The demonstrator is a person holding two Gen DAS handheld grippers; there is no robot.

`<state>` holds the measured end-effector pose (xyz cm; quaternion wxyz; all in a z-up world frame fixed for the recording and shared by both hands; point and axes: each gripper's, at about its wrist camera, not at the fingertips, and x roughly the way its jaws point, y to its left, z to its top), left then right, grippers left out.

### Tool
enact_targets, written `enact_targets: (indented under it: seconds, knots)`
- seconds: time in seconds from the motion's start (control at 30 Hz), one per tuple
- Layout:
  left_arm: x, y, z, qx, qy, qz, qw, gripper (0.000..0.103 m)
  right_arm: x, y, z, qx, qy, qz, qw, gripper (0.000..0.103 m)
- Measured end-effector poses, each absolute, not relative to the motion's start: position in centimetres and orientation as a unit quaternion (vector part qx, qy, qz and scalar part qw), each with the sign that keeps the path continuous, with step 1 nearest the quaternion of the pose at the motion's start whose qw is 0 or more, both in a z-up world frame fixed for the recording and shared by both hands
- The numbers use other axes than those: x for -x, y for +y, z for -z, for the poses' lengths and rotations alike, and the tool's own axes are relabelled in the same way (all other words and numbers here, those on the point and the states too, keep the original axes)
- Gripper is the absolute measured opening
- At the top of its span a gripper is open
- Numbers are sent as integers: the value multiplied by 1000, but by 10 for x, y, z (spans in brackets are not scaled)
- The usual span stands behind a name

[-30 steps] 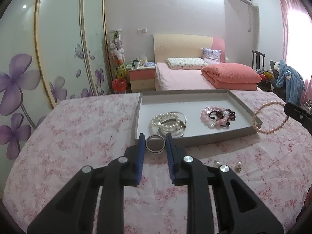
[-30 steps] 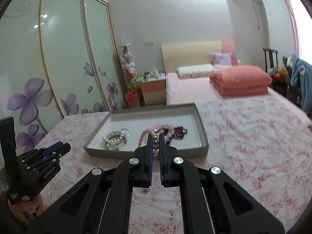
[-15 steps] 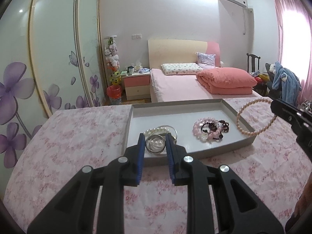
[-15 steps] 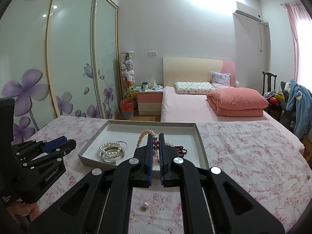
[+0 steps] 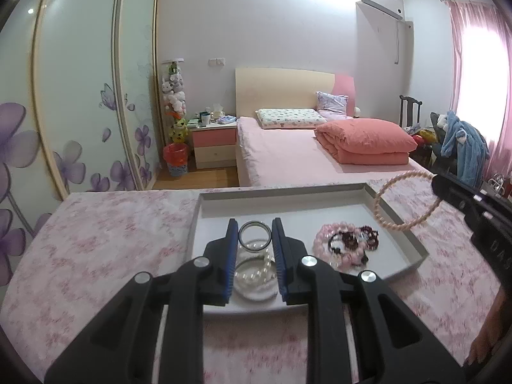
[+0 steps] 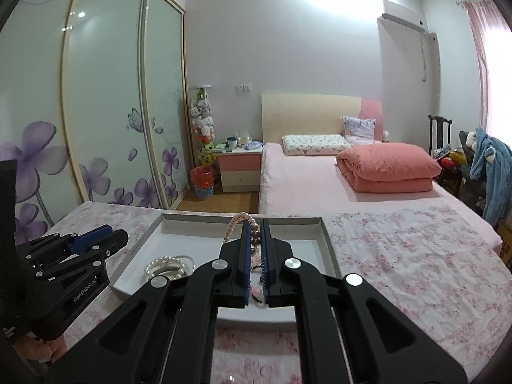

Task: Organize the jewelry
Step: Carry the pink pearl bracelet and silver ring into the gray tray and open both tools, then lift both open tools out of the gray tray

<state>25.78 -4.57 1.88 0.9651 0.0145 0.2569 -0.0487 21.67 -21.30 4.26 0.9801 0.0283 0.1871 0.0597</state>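
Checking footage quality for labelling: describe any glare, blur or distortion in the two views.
Left wrist: window and ceiling light blown out, wardrobe doors bowed by fisheye, near tablecloth soft. Right wrist: ceiling glare, same bowing, pearl necklace sharp.

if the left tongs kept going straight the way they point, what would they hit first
Probably the floor of the grey tray. The left tongs, clamped on a metal ring, tilt down over the pearl bracelets in it, towards bare tray floor beyond. Depth is hard to judge in this fisheye view.
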Motion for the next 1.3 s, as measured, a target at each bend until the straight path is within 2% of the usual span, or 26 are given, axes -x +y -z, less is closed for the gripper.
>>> enact_targets:
  seconds: [0.5, 0.6, 0.63, 1.07, 1.3]
  knots:
    - [-327, -62, 20, -14, 299, 64, 952, 22, -294, -218, 4, -76, 273, -84, 955, 7]
    - [-332, -61, 24, -10, 306, 66, 950, 29, -297, -224, 9, -87, 285, -83, 951, 14]
    - [-332, -59, 25, -7, 305, 64, 950, 31, -293, -227, 10, -88, 284, -80, 952, 16]
    - [-298, -24, 10, 10, 297, 27, 955, 31, -262, -240, 6, -94, 284, -67, 952, 16]
    - [-261, -11, 7, 6, 299, 15, 954, 36, -235, -241, 5, -86, 293, -74, 949, 16]
